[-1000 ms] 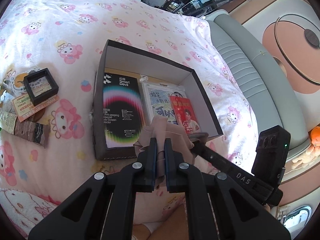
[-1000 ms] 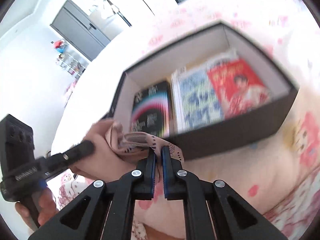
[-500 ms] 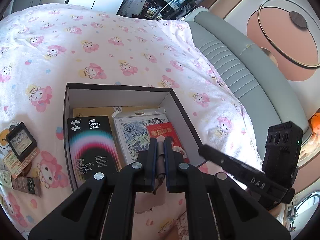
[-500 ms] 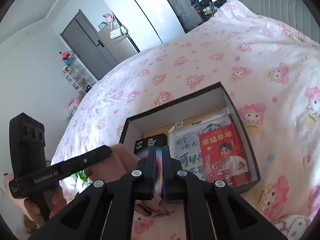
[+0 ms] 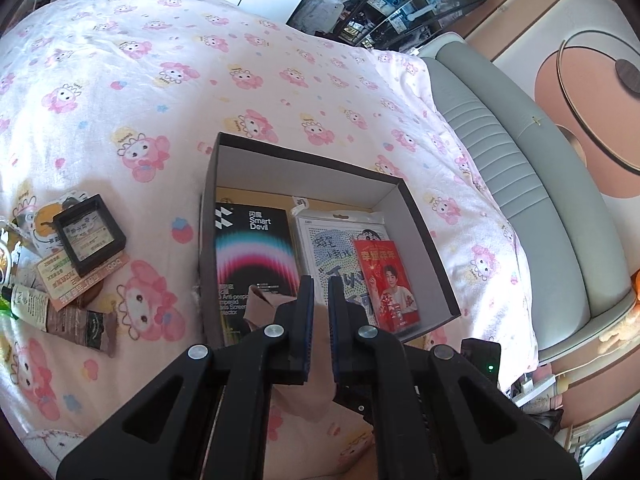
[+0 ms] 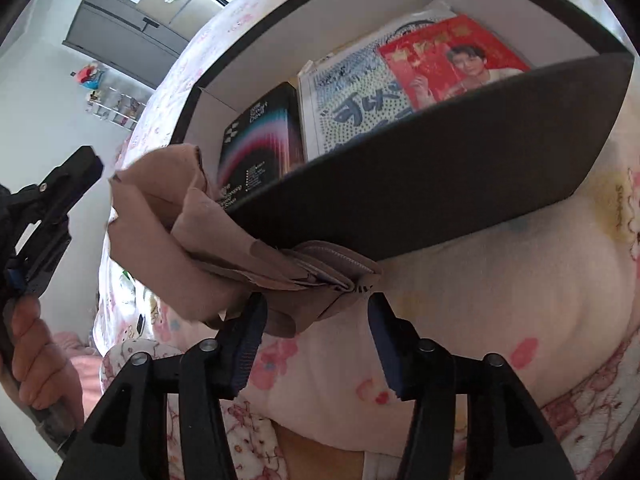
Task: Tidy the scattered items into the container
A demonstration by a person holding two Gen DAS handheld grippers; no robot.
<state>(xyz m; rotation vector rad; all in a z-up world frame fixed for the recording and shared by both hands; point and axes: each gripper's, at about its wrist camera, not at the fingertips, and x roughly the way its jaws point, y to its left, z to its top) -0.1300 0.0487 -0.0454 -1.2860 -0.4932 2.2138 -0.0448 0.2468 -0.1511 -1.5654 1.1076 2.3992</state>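
The pink cartoon-print bedspread (image 5: 168, 92) carries everything. On it sits the dark open cardboard box (image 5: 428, 236), already holding a black "Smart Devil" carton (image 5: 252, 248), a white dotted packet (image 5: 340, 248) and a red printed envelope (image 5: 384, 280). Over the box's near wall hangs the beige soft cloth pouch (image 6: 208, 248) — limp and light, it looks likely to sag or snag on the rim, so its thicker zippered seam seems the surer hold. The right gripper (image 6: 316, 324) stands wide, holding nothing, the pouch just above its fingertips. The left gripper (image 5: 318, 300) is narrowed; whether it pinches cloth cannot be told. More small items (image 5: 80, 240) lie near the bed's left edge — well apart, leaving open room.
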